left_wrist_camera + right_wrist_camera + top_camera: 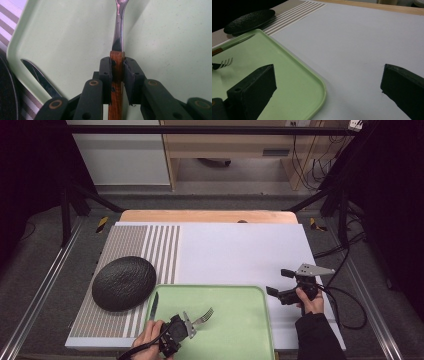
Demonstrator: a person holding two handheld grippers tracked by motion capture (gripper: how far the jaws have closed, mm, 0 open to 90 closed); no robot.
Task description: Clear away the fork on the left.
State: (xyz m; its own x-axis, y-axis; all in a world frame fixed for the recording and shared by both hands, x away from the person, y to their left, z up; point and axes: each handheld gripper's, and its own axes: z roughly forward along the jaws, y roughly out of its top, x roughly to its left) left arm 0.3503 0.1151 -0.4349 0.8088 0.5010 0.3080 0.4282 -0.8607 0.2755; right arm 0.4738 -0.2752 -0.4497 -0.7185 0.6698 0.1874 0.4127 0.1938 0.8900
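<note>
One fork (117,82) is clamped by its wooden handle between the nearly closed jaws of the left gripper (117,65), tines ahead of the jaws, over one green tray (235,330). One knife (41,80) is seen left of those jaws, across the tray rim. One black plate (124,283) is noted beyond. The right gripper (329,82) is held wide open, nothing between its jaws.
</note>
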